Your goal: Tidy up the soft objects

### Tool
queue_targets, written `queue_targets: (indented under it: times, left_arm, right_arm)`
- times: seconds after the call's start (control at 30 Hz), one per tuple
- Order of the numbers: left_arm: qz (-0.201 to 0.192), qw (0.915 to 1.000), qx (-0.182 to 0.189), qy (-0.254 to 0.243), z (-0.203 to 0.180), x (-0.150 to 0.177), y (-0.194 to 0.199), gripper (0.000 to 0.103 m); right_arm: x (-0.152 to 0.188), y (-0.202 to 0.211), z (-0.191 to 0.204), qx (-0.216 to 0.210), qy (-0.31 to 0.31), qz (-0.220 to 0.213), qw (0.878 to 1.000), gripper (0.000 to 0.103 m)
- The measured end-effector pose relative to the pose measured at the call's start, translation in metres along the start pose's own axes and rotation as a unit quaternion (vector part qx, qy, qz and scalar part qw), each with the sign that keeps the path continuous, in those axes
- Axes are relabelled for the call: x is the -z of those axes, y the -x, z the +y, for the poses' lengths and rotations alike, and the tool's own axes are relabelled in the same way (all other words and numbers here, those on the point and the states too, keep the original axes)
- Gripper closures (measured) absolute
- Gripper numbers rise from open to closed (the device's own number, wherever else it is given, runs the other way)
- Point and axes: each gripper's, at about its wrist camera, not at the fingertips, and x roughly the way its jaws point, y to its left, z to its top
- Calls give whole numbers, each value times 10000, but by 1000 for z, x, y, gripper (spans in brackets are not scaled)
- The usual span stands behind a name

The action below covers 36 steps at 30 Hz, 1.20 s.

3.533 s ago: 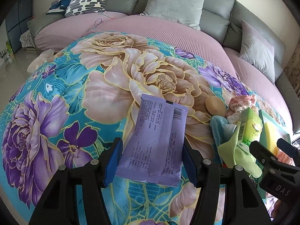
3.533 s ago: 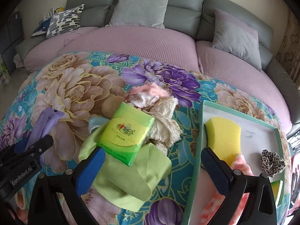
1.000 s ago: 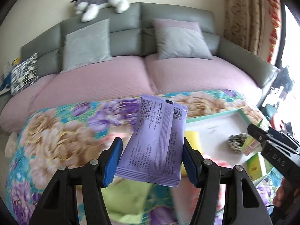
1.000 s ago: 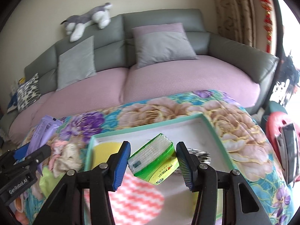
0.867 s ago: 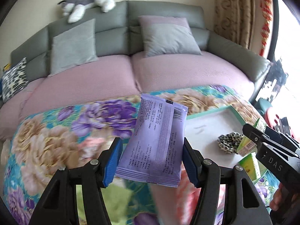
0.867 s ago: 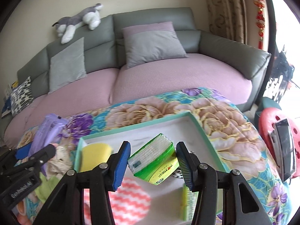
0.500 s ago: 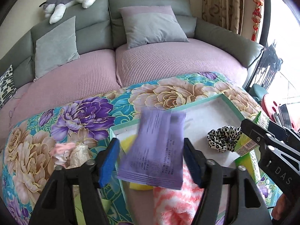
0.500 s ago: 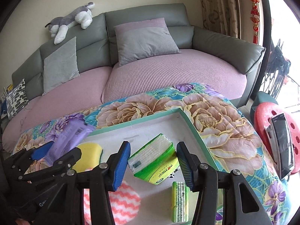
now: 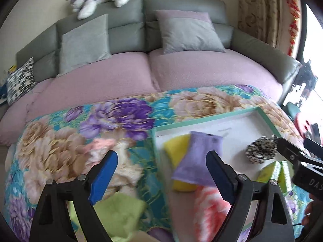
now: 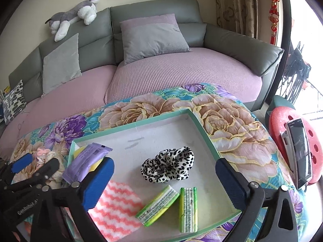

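A green-rimmed white tray (image 10: 192, 117) lies on the floral blanket (image 10: 232, 125). In it lie a purple packet (image 10: 86, 159) resting on a yellow sponge (image 9: 175, 147), a leopard scrunchie (image 10: 168, 168), a pink zigzag cloth (image 10: 115, 209) and two green tissue packs (image 10: 159, 205). My left gripper (image 9: 161, 175) is open and empty over the tray's left edge; the purple packet (image 9: 198, 161) lies loose beyond its fingers. My right gripper (image 10: 164, 181) is open and empty above the tray.
A green cloth (image 9: 119, 215) and pink and cream soft items (image 9: 105, 147) lie on the blanket left of the tray. A grey sofa (image 10: 153, 6) with cushions and a plush dog (image 10: 74, 14) stands behind. A red stool (image 10: 290, 147) with a phone stands at the right.
My left gripper opened and the purple packet dropped onto the yellow sponge in the tray. My right gripper opened and its green tissue pack now lies in the tray.
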Motion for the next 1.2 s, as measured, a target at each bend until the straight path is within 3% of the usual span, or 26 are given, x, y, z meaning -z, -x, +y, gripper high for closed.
queue_targets:
  times: [0.47, 0.93, 1.2]
  left_arm:
    - [-20, 9928, -622, 1022, 82, 31, 20, 13]
    - [213, 9759, -1146, 1845, 162, 65, 24, 13]
    - [207, 9671, -1335, 2157, 195, 80, 37, 13]
  right_arm:
    - [8, 9, 30, -32, 431, 67, 9990, 0]
    - [36, 11, 132, -1140, 1121, 345, 9865, 0]
    - [56, 11, 181, -1500, 1504, 608, 9753, 0]
